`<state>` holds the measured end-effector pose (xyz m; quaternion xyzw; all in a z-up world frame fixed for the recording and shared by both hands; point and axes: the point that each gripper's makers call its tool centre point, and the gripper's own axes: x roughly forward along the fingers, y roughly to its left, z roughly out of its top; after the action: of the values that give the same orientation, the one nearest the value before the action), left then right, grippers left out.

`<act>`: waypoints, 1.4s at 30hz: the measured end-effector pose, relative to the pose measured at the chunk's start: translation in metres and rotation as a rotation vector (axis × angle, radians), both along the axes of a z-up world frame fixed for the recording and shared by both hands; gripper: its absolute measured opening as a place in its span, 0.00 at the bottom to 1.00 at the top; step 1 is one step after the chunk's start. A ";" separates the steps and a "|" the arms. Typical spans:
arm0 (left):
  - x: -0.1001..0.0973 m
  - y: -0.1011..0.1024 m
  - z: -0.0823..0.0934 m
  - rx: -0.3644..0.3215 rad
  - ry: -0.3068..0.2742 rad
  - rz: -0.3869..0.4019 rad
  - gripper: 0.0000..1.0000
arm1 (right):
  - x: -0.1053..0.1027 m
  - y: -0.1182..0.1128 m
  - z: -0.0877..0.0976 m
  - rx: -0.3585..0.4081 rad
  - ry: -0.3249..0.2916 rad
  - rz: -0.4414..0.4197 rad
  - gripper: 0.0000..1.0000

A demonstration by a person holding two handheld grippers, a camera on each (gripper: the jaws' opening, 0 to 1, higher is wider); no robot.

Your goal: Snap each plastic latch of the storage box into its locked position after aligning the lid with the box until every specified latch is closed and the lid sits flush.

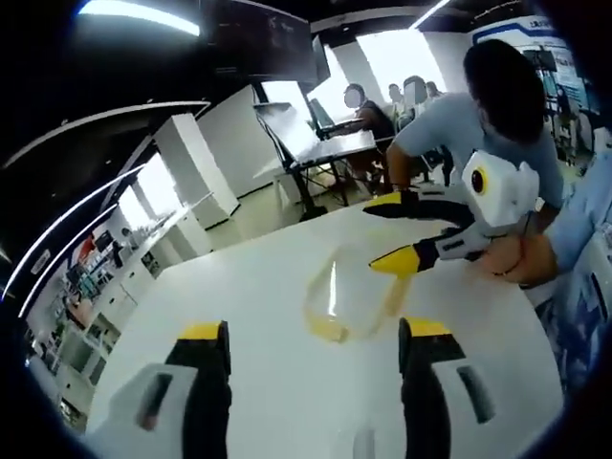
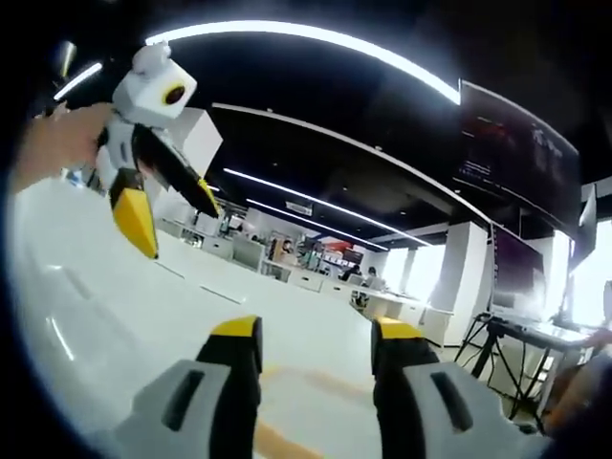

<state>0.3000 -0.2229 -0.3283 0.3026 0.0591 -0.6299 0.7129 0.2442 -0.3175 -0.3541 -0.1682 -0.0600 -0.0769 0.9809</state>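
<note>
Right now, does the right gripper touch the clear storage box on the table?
Apart. In the left gripper view the right gripper hovers open beyond the clear storage box, with white table visible between its tips and the box.

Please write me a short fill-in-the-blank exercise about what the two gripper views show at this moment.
1. The tips of the left gripper are coloured ____.
2. The clear storage box rests on a ____ table.
3. In the left gripper view, the right gripper comes in with its jaws ____, holding nothing.
4. Between the left gripper's jaws there is ____ clamped.

Missing words: yellow; white; open; nothing
</note>
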 end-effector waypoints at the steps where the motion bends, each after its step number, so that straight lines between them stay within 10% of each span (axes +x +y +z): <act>1: 0.001 -0.005 -0.003 0.011 -0.001 -0.014 0.74 | -0.001 -0.001 0.000 0.005 -0.004 0.000 0.45; 21: 0.030 -0.064 -0.064 0.248 -0.080 -0.167 0.73 | 0.000 -0.006 -0.003 0.016 0.007 -0.014 0.44; 42: 0.044 -0.076 -0.135 0.436 0.058 -0.310 0.59 | 0.006 0.003 -0.009 0.013 0.039 0.025 0.43</act>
<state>0.3440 -0.2994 -0.4632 0.4363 0.1666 -0.7122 0.5240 0.2506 -0.3140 -0.3627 -0.1626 -0.0424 -0.0616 0.9839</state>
